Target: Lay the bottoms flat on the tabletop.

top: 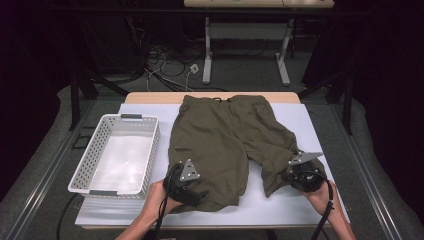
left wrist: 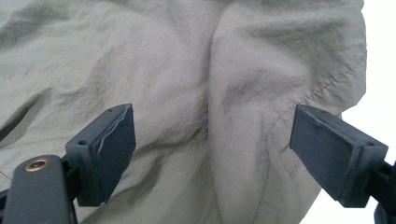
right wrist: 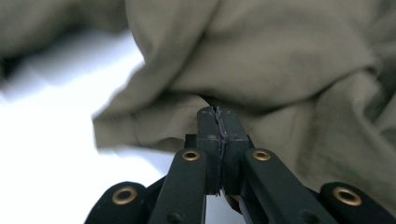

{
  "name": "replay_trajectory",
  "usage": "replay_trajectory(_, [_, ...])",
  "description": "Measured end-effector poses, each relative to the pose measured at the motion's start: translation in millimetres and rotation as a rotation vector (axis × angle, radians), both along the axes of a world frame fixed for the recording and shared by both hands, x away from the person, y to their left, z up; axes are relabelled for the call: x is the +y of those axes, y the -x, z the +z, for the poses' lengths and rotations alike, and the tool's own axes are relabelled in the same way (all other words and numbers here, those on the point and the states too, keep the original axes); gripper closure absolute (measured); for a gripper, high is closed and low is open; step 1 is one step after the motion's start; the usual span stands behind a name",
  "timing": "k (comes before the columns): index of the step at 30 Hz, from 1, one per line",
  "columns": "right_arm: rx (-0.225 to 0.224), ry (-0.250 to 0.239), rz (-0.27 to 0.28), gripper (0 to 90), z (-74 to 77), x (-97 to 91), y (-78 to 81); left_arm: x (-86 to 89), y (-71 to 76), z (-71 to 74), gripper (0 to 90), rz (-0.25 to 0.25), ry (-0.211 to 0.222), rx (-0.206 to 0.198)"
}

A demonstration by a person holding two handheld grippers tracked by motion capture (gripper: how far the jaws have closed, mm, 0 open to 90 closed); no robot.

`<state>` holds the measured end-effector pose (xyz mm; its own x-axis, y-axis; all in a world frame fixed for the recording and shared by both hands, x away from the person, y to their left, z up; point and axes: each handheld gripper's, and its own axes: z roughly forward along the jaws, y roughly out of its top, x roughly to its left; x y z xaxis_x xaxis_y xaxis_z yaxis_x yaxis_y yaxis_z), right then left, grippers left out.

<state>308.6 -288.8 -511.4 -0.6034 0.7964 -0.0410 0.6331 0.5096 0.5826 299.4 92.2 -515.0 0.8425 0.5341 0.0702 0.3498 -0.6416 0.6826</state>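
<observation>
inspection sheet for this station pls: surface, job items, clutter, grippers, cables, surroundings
Surface: table with a pale mat, wooden edge at the far side.
Job's things: olive shorts spread flat, waistband at the far side; white basket to their left, empty.
Clutter: nothing seen.
Grippers: left gripper open over one leg hem; right gripper shut on the other leg's hem.
Cables: one trails from each gripper; a tangle on the floor behind.
Surroundings: second table behind, dark curtains.
</observation>
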Motion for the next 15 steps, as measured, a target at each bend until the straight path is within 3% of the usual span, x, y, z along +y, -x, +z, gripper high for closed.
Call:
replay_trajectory(1, [0.019,0.004,0.004,89.6,-3.6,0.0,-1.0,-0.1,-0.2,-0.6,14.0,0.001,0.001,0.005])
replay_trajectory(3, [0.062,0.060,-0.022,89.3,-10.1,0.1,-3.0,-0.3,-0.6,-1.3,13.7,0.000,-0.007,0.004])
replay_trajectory(6, [0.078,0.076,-0.025,85.9,-14.1,-1.9,-4.3,0.3,-0.6,-1.1,13.7,-0.003,-0.010,0.001])
replay_trajectory(9, [0.027,0.044,0.000,63.9,-9.7,-0.5,-3.6,0.8,-1.2,-1.6,13.7,0.000,-0.007,0.004])
replay_trajectory(10, [0.015,0.024,0.008,61.1,-8.7,1.3,-3.1,0.7,-1.3,-1.6,13.7,-0.002,-0.011,0.011])
replay_trajectory(12, [-0.050,-0.024,0.033,60.7,-6.1,5.3,-1.7,0.0,-1.0,-1.2,13.6,-0.008,-0.020,0.014])
replay_trajectory(15, [-0.112,-0.084,0.062,62.4,-3.7,17.1,0.7,-1.2,-0.2,-1.4,13.6,-0.010,-0.017,0.011])
